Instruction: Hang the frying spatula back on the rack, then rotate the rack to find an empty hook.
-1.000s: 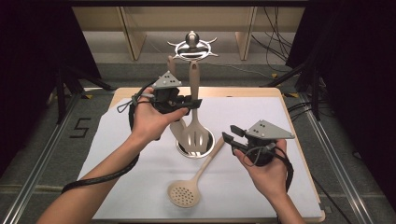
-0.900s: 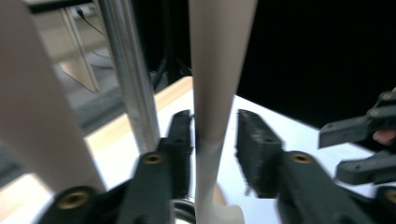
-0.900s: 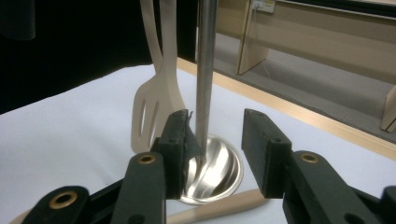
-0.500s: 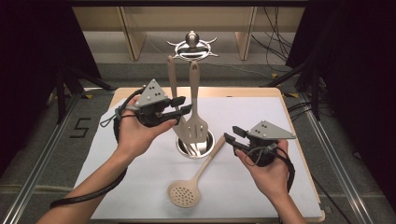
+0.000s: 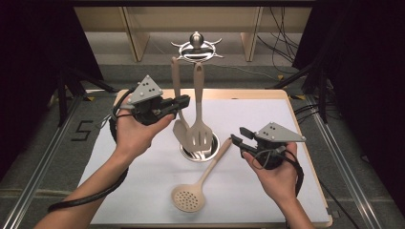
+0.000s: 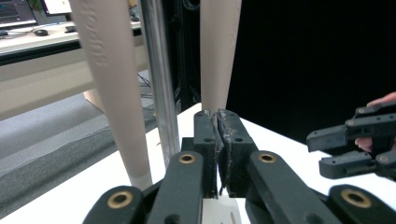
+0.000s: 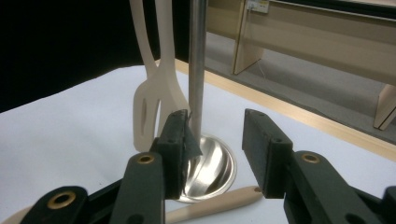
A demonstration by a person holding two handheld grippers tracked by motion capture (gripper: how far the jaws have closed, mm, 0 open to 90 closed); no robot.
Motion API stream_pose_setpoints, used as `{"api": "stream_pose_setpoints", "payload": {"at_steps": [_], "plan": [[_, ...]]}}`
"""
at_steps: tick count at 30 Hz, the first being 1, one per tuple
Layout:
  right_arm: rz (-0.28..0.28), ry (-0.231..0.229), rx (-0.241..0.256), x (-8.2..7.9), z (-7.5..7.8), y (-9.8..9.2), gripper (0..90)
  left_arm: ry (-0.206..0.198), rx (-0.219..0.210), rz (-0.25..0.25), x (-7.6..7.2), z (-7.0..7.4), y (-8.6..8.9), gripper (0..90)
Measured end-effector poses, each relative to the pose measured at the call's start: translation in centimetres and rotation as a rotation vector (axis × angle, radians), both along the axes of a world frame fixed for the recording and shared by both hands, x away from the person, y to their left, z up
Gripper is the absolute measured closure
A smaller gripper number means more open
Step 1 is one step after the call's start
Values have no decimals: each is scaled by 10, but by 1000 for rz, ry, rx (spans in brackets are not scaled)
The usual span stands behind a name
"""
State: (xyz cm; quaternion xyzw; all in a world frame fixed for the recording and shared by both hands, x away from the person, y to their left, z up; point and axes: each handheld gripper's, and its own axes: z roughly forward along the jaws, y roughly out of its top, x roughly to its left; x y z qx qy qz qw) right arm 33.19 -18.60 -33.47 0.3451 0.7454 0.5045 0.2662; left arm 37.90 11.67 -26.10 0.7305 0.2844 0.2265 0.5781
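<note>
A metal stand with a round dish base (image 5: 213, 153) and a hook top (image 5: 196, 47) rises mid-table. Two beige utensils hang on it, a slotted spatula (image 5: 197, 133) and a second turner (image 5: 178, 128). A beige skimmer spoon (image 5: 188, 198) lies on the white mat, its handle resting against the base. My left gripper (image 5: 185, 101) is shut with nothing between its jaws, just left of the turner's handle (image 6: 109, 93). Right of the base, my right gripper (image 5: 239, 138) is open and faces the stand's pole (image 7: 197, 65) and the spatula (image 7: 149, 107).
The white mat (image 5: 143, 181) covers a wooden table whose edge (image 5: 329, 210) shows at the right. In the left gripper view the right gripper (image 6: 355, 149) shows farther off. Wooden furniture legs (image 5: 136, 33) stand behind the table.
My left gripper has drawn back to the left from the hanging utensils, and the second handle now shows beside the spatula's. The right gripper has stayed in place.
</note>
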Motion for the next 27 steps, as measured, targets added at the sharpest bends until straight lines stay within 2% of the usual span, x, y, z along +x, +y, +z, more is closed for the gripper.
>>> {"api": "stream_pose_setpoints", "payload": {"at_steps": [2,3,5,11,12,14,15,19,21,23,24,25,26,27], "plan": [[3,31,4,-2,2,1,620,-1,-12,7,0,2,2,881],[8,14,-2,-1,2,1,620,-3,-19,9,-1,3,3,888],[16,19,-13,-2,2,1,623,-3,-31,9,-1,6,4,891],[18,12,-20,2,-1,-2,630,-41,-63,36,6,16,6,891],[5,30,-3,2,-2,-1,631,-46,-73,36,6,19,6,891],[7,47,-4,2,-3,-3,631,-55,-93,43,7,24,7,891],[16,31,-11,4,-3,-4,631,-62,-101,48,7,26,7,891],[4,45,-10,2,-3,-3,631,-90,-125,68,7,36,12,891],[7,31,-23,3,-2,-3,632,-97,-130,77,7,40,14,891],[-5,27,-3,3,-4,-1,631,-100,-142,84,9,43,15,891],[6,12,-21,4,-3,-1,632,-97,-143,91,9,44,16,892],[-3,28,-15,3,-3,0,631,-109,-143,95,11,46,17,891],[2,18,-10,4,-4,1,632,-102,-148,96,11,47,17,892],[11,29,-15,4,-3,1,631,-103,-148,96,11,48,17,892]]}}
